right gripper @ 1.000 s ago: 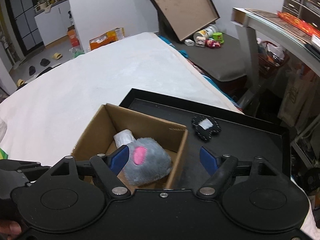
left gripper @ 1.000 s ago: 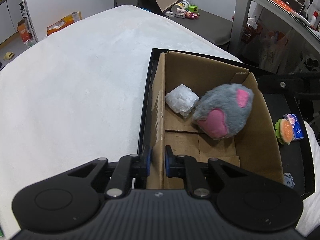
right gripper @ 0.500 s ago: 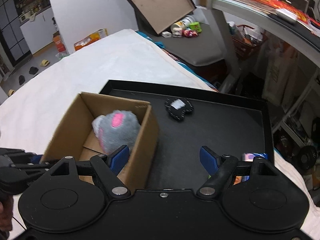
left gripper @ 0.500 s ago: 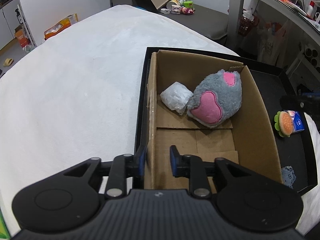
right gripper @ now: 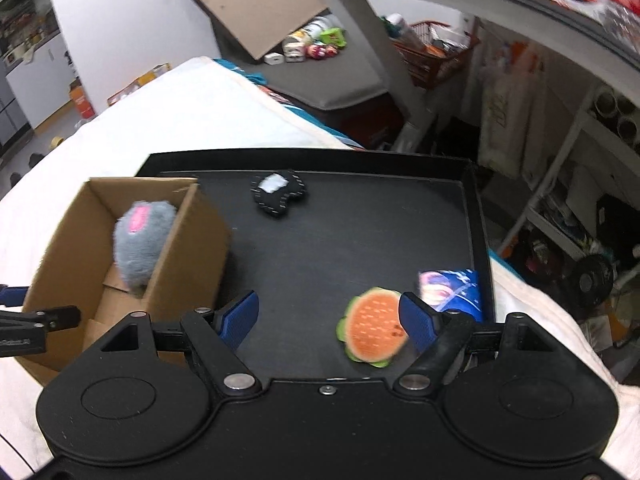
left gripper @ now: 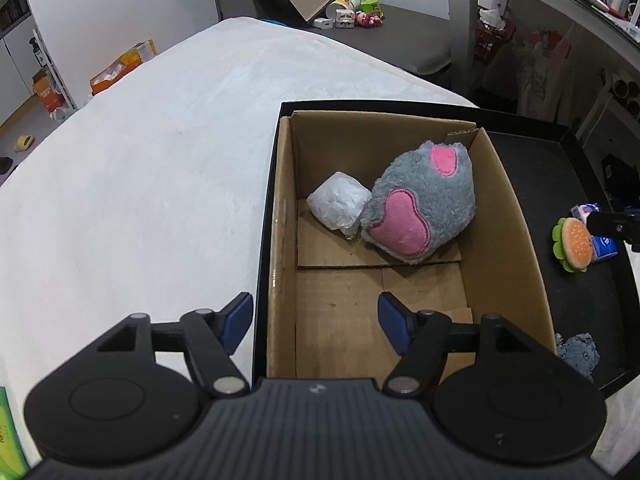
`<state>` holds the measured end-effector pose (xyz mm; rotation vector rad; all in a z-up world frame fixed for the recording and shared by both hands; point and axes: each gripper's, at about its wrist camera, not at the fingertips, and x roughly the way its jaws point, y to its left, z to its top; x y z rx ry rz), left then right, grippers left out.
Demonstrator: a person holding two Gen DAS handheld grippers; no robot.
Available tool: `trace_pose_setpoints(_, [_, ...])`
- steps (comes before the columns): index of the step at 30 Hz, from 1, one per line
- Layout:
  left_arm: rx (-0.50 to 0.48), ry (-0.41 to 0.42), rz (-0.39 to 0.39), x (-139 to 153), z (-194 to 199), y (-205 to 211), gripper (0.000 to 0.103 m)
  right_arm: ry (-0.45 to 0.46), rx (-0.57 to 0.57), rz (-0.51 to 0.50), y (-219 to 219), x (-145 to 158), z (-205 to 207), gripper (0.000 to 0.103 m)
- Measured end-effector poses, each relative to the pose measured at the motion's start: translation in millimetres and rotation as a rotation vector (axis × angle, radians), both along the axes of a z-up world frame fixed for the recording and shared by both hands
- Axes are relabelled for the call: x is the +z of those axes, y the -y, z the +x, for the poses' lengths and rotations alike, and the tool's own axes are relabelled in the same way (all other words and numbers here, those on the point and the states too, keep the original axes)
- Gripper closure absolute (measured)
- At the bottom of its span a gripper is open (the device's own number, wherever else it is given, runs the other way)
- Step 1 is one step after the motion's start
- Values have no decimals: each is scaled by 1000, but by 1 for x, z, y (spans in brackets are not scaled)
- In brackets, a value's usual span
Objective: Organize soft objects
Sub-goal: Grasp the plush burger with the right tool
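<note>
Plush toy [left gripper: 424, 204], grey with pink patches, is lying inside the cardboard box [left gripper: 508, 248] toward its far end, leaning against the right wall and touching a white wrapped bundle [left gripper: 339, 203] just to its left. Box is sitting in the left part of a black tray [right gripper: 478, 216], which is resting on a white bedsheet [left gripper: 140, 184]. Left gripper [left gripper: 316, 320] is hovering over the near end of the box, jaws standing wide open and holding nothing, one finger outside the left wall, the other above the box floor. Right gripper [right gripper: 328, 314] is hanging over the tray's near right area, jaws likewise spread wide and empty. Burger toy [right gripper: 372, 330] is lying on the tray just inside the right finger, close to touching its pad [right gripper: 414, 320]; contact cannot be told because of blur. Blue packet [right gripper: 452, 286] is sitting just beyond the burger, near the tray's right edge. Black felt piece [right gripper: 278, 196] with a white patch is lying near the tray's far edge, well apart from the gripper. Small blue cloth scrap [left gripper: 576, 354] is resting at the tray's near edge, right of the box.
</note>
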<state>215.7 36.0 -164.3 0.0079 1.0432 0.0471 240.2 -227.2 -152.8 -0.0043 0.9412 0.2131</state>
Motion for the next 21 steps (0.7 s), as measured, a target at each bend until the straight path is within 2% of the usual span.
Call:
trace_pose_setpoints(9, [-18,-27,34,-7,8,11,35,-31,-51,24,29,-18,10,36])
trace_pose_setpoints(21, [-34,-48,99,-13,14,23,30,-91,-57,92,34,-43,17,36])
